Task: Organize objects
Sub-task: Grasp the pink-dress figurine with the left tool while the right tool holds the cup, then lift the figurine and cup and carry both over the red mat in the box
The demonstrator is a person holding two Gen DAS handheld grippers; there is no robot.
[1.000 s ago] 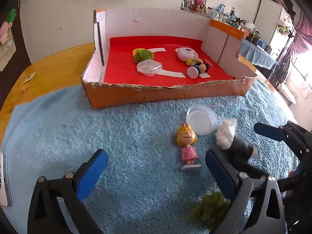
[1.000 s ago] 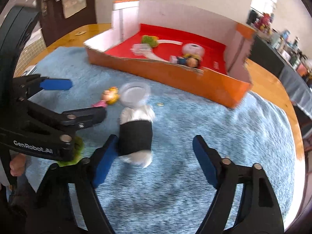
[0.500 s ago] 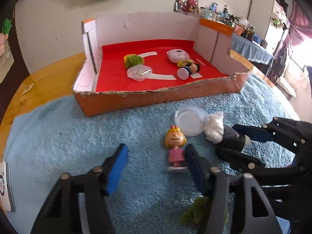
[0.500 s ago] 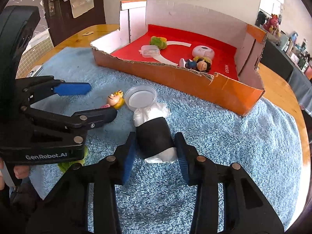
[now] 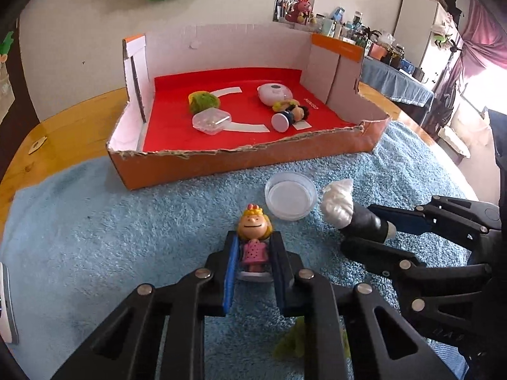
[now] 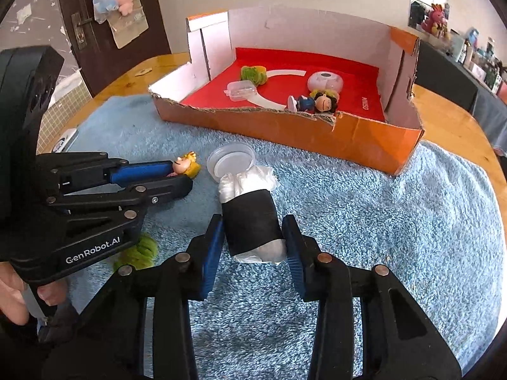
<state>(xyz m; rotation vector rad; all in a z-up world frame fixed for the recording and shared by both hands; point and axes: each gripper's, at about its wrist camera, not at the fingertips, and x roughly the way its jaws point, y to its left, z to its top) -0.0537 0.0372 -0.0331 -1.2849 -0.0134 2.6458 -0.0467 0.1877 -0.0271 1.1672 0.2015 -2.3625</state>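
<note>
Left wrist view is showing the left gripper (image 5: pixel 253 264) clamping its blue pads on the pink-dressed girl figurine (image 5: pixel 254 243), which is standing on the blue towel (image 5: pixel 95 237); its jaws have just been closing. At two o'clock from it, a clear round lid (image 5: pixel 291 195) is lying beside the black-banded white roll (image 5: pixel 348 215). Right wrist view is showing the right gripper (image 6: pixel 253 247) pressing both sides of that roll, at twelve o'clock between the pads. The orange cardboard box (image 6: pixel 317 133) is sitting beyond.
</note>
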